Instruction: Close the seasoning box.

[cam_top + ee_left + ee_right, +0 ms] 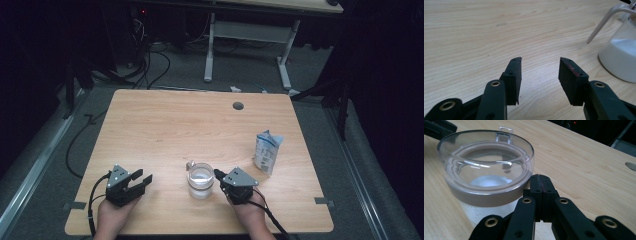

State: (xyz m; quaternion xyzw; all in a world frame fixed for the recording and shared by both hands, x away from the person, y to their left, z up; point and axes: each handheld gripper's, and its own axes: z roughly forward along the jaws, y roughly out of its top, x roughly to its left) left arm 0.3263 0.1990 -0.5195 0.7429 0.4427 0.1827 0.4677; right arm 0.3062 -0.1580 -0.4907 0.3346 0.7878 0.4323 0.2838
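A clear glass jar (200, 181) with a brown band, holding white powder, stands at the near middle of the light wooden worktop (175, 125). The right gripper (218, 174) sits just right of the jar, jaws clenched on nothing, tips beside its wall. The left gripper (143, 181) rests well to the left, jaws released and empty. A white-and-blue pouch (267, 151) stands farther right.

Jar (200, 181) between left gripper (141, 180), right gripper (218, 174); pouch (267, 151) right.
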